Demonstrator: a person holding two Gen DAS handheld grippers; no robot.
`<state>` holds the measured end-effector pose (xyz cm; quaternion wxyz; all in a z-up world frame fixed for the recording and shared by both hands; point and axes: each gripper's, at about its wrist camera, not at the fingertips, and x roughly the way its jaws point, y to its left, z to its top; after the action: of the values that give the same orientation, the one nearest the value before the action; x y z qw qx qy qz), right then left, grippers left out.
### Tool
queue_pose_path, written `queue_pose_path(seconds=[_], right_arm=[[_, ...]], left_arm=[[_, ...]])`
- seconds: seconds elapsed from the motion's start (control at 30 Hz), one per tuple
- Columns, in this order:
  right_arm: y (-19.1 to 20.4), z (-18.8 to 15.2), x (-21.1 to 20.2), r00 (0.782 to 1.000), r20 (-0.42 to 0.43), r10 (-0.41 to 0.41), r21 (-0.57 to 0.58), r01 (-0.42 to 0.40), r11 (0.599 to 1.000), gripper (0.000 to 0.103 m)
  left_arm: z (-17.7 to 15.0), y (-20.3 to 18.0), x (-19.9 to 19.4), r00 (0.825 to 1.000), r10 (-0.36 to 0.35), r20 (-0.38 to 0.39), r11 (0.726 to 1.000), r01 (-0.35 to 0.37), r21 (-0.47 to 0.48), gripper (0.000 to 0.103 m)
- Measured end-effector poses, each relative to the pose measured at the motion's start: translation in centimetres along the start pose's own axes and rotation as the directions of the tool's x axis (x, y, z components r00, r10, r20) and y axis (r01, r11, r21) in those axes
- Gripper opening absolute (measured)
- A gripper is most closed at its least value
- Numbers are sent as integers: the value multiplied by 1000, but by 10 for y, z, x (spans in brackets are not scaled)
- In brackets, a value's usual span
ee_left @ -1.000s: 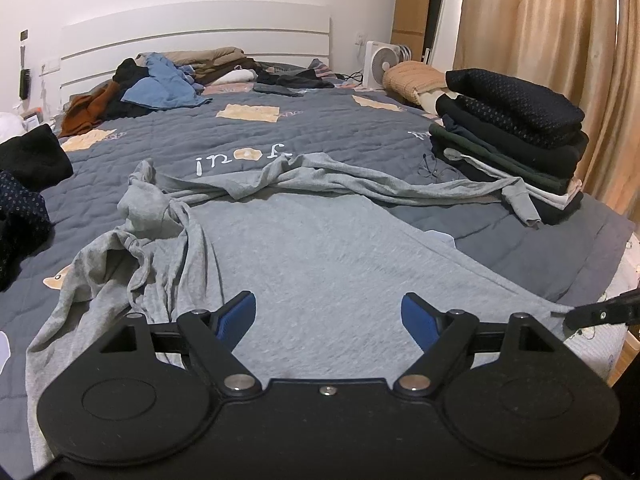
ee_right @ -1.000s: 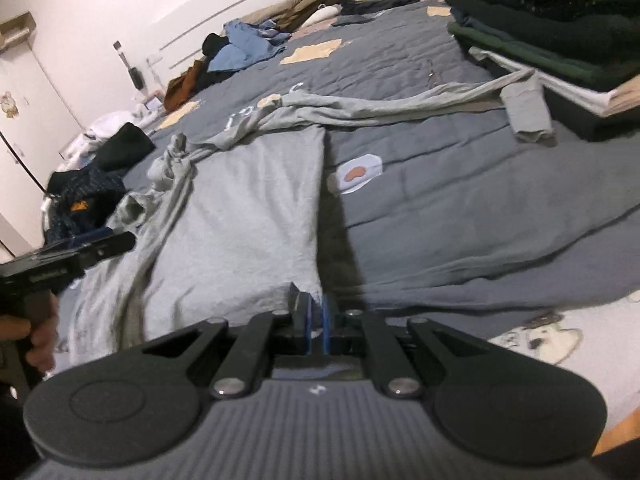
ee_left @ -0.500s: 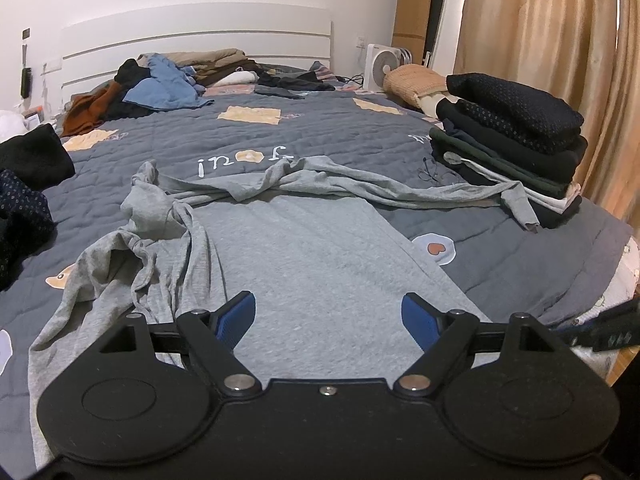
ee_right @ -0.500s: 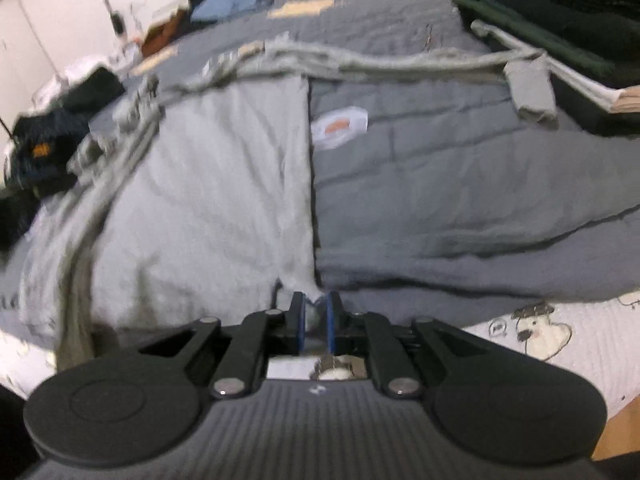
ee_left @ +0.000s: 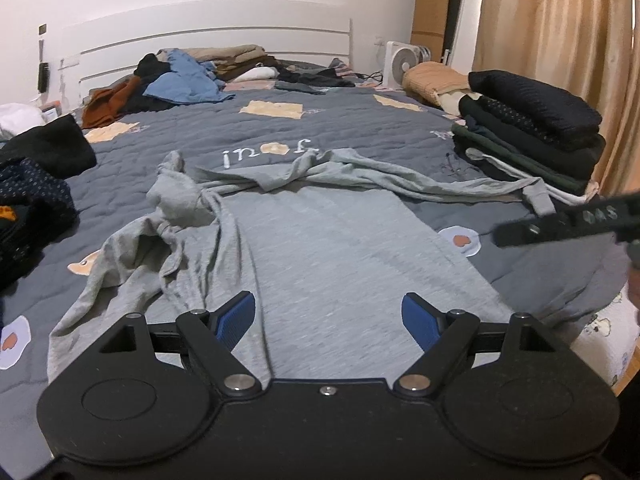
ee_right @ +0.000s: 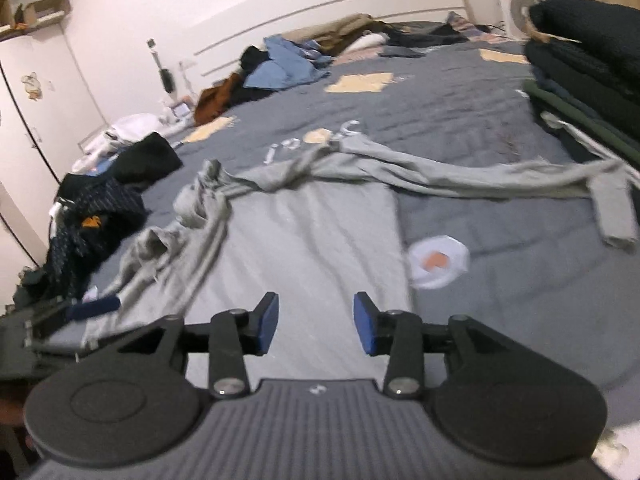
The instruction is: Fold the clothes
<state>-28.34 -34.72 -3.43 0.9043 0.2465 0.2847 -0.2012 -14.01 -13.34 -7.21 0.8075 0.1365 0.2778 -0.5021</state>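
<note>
A grey long-sleeved top lies spread on the dark grey quilt. Its body is flat, its right sleeve stretches toward the folded stack, and its left side is bunched in a heap. My left gripper hangs open over the top's near hem with nothing between its blue pads. My right gripper hovers above the top's body. Its jaws are opening, and only cloth further down shows between them. From the right, one black finger of the right gripper juts into the left wrist view.
A stack of folded dark clothes stands at the bed's right edge. Unfolded clothes are piled by the white headboard, and dark garments lie at the left. Past the bed's far right corner stands a white fan.
My right gripper let go of the top's right hem, opened, and swung left and up over the garment. The top's right side now lies straight. The left gripper kept still.
</note>
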Motion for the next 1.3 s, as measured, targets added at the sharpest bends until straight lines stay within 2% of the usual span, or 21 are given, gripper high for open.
queue_pose_path(seconds=[0.17,0.37,0.5,0.7,0.8,1.0,1.1,1.3], right_arm=[[13,-4,23,999,-4,52,-4,-52,999,41],[16,-11,34,998,-21,65,22,-65,998,41],[22,-7,35,997,-11,82,34,-82,996,41],[30,-1,32,993,-18,117,40,-117,992,42],[34,3,32,990,-19,139,45,-138,989,42],[50,7,35,984,-60,169,-22,-171,985,44],[55,8,36,975,-86,205,-7,-206,978,45],[73,8,37,944,-208,255,-37,-268,963,45]], left_arm=[[-6,8,-2,999,31,-7,999,-31,-13,80],[-11,19,-4,996,88,-11,994,-88,-69,80],[-12,26,-8,993,118,-14,990,-119,-72,80],[-21,31,-18,990,130,-50,988,-134,-75,80],[-29,28,-28,990,111,-82,991,-117,-70,80],[-44,17,-52,986,113,-120,988,-125,-96,80],[-48,13,-64,981,128,-146,984,-144,-104,80],[-60,13,-80,964,112,-242,977,-152,-153,80]])
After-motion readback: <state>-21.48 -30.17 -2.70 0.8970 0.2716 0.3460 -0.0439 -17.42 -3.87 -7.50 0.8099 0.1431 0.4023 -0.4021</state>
